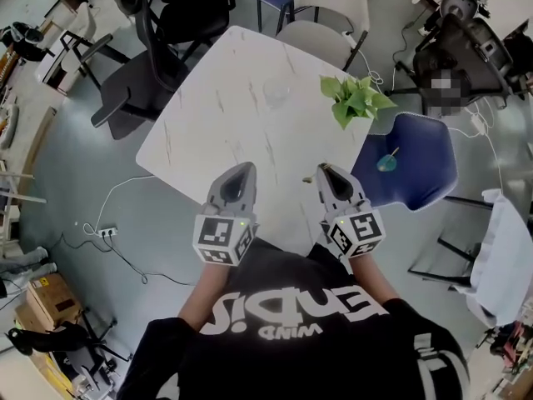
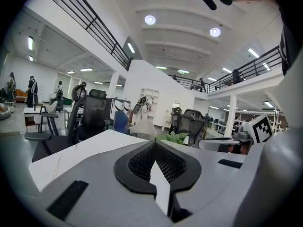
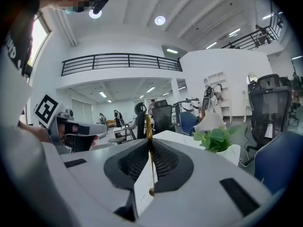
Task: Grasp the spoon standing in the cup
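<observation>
Firmly on the slim gold spoon (image 3: 148, 124), the right tongs (image 3: 150, 142); left tongs (image 2: 155, 144) closed, empty.

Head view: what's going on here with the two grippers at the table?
A person stands at the near edge of a white table, a gripper in each hand. The right gripper is shut on a thin gold spoon, whose handle stands up between its jaws. The left gripper is shut and empty, beside it. A leafy plant sits at the table's right edge.
</observation>
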